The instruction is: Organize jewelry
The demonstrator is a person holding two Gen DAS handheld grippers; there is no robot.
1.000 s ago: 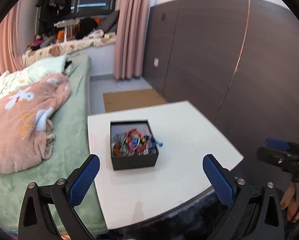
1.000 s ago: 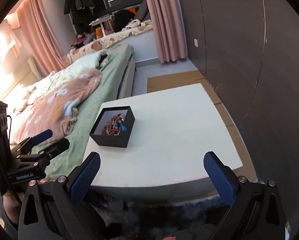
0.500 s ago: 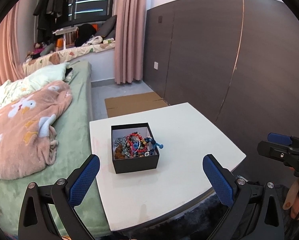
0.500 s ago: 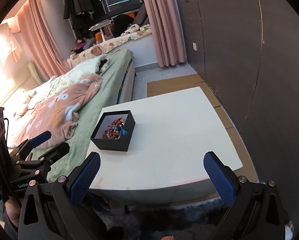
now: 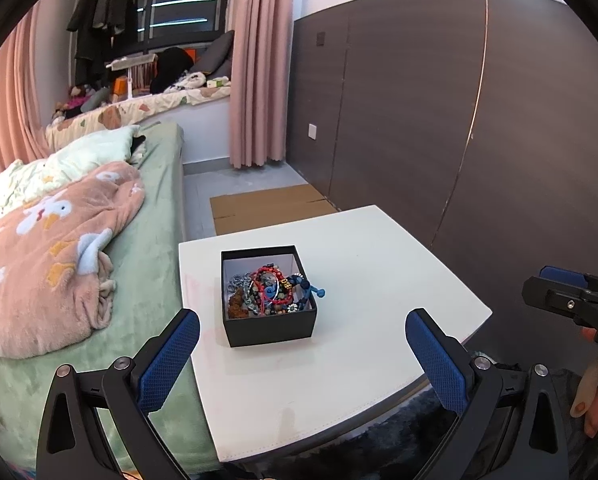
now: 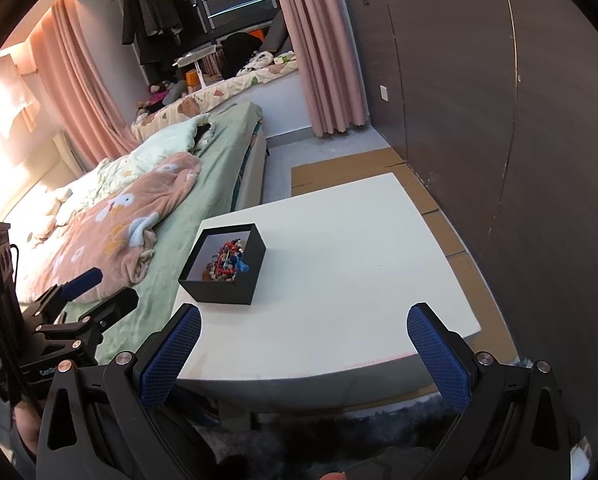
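Observation:
A small black open box stands on the left part of a white table. It holds a tangle of jewelry: red, blue and brown bead bracelets, with a blue strand hanging over its right rim. My left gripper is open and empty, held in front of and above the box. In the right wrist view the box sits ahead to the left on the table. My right gripper is open and empty, near the table's front edge.
A bed with a green sheet and a pink blanket runs along the table's left side. A dark panelled wall stands to the right. Flat cardboard lies on the floor behind the table. A dark rug lies below the front edge.
Both views have risen and pulled back a little, so the table and box sit lower and a bit farther. Both grippers stay open and empty. The box has not moved.

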